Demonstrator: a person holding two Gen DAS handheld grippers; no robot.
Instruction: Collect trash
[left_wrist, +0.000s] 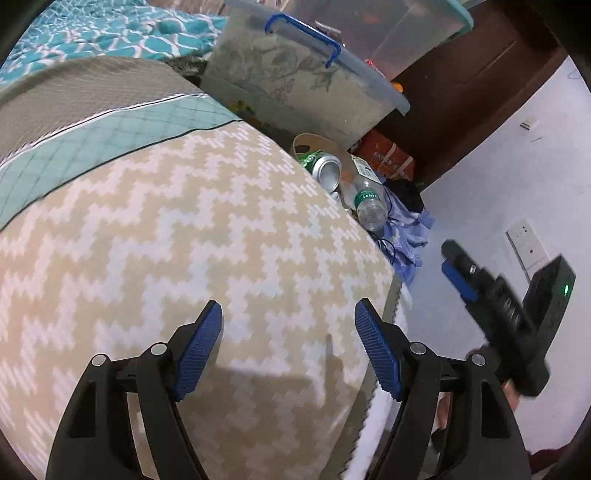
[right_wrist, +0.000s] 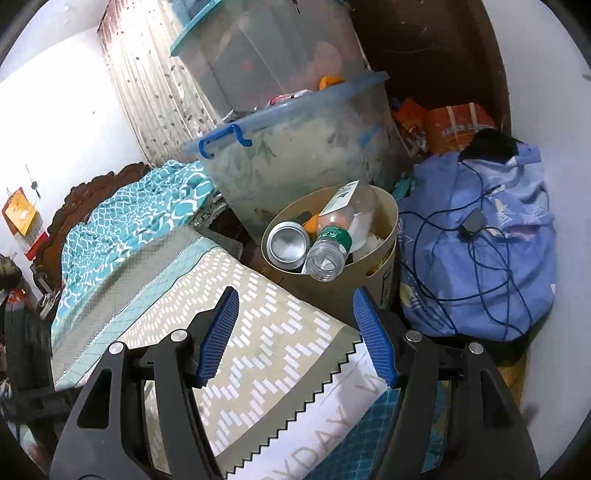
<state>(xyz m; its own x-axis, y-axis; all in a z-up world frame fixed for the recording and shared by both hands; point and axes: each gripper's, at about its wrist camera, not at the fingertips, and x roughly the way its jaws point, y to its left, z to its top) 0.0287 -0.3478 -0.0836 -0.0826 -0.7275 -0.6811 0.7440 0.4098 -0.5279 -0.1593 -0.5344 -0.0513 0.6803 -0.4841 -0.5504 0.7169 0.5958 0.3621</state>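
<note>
Bin (right_wrist: 384, 236) brimming, both grippers empty.
Left gripper (left_wrist: 288, 343) and right gripper (right_wrist: 295, 332) jaws spread; the bottle (right_wrist: 334, 240) overhanging the rim could tumble if nudged.

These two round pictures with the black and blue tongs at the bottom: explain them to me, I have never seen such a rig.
No robot here: a person holds one two-finger gripper in each hand, and a fisheye camera on each looks forward along its fingers. The left wrist view shows the left gripper open above a beige zigzag-patterned mat, with the right gripper in view at the side. The right wrist view shows the right gripper open, holding nothing. Ahead stands a round tan bin holding a silver drinks can and a clear plastic bottle with a green label. Beside it lie a blue cloth bundle and a lidded translucent storage tub.
</note>
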